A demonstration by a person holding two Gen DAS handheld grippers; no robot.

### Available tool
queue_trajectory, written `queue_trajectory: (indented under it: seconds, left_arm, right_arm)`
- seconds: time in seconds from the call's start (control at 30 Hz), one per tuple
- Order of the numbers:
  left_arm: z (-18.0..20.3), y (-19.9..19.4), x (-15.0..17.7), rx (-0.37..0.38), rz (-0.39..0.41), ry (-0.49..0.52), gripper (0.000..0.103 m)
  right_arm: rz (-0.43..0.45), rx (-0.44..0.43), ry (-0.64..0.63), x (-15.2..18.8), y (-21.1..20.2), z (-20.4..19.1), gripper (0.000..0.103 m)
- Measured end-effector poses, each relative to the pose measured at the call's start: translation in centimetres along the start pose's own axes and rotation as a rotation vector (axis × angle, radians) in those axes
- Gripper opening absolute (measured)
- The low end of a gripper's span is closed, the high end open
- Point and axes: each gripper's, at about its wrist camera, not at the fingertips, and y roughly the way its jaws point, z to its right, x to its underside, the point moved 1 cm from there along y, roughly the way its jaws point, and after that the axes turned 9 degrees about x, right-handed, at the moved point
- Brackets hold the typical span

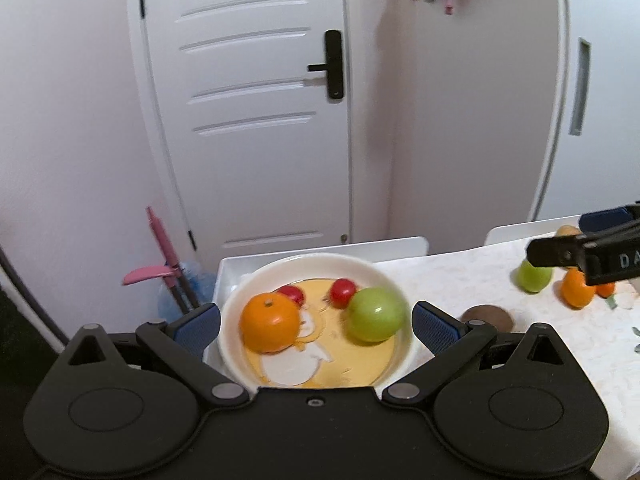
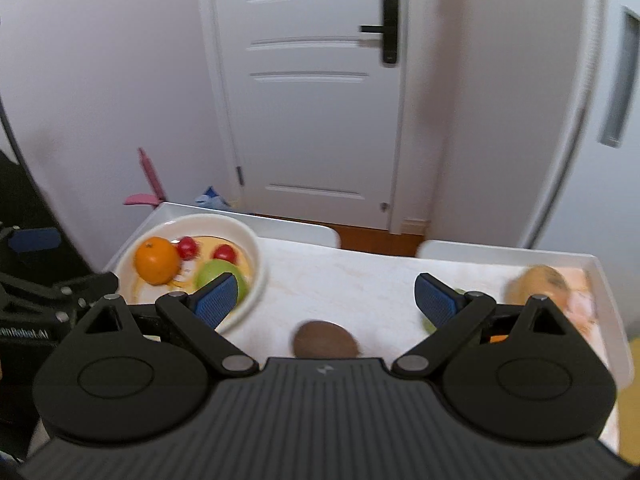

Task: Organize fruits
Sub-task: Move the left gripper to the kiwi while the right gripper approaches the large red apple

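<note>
Plate (image 1: 394, 280): white rim, yellow printed centre, sits straight ahead of the left gripper (image 1: 316, 326), between its two fingers. On it: an orange (image 1: 270, 322) close to the left finger, a green apple (image 1: 374, 314) close to the right finger, and two small red fruits (image 1: 343, 291) behind them, further from the fingertips. Orange and apple are apart, with bare plate between.

Left gripper fingers (image 1: 436, 326) spread wide, one either side of the plate, holding nothing.

Right gripper (image 2: 326, 300) also spread wide, nothing between the pads. A brown fruit (image 2: 324, 338), kiwi-like, lies on the tablecloth (image 2: 352, 280) between its fingers, close to the gripper body, which cuts off its near edge. From this view the plate is out past the left finger, which covers part of the apple.

Loose fruit past the left gripper's right finger: a second green apple (image 1: 534, 278) and a second orange (image 1: 576, 290), just beside each other, partly blocked by the right gripper's black arm. In the right wrist view a blurred yellow-brown fruit (image 2: 538, 282) sits beyond the right finger; possibly a pear, too smeared to tell. A green sliver shows behind that finger pad.

Background: white door (image 1: 256, 112) with black handle, pink dustpan (image 1: 160, 270) on the floor.
</note>
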Motion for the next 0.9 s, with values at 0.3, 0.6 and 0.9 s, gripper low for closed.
queue_trajectory:
  seconds: [0.3,0.6,0.9]
  left_arm:
    - [4.9,0.5,-0.9,0.022,-0.006,0.018,0.103]
    - [11.0,3.0,-1.2,-0.032,-0.037,-0.028,0.103]
    - [15.4,7.0,-0.6,-0.100,-0.077,-0.083,0.103]
  right_arm:
    - [0.005,0.041,0.037,1.4,-1.0,6.7,0.103]
    - [-0.009,0.006,0.016,1.7,1.1,14.1,0.103]
    - [-0.050,-0.022,-0.005,1.9,6.1,19.6,0.103]
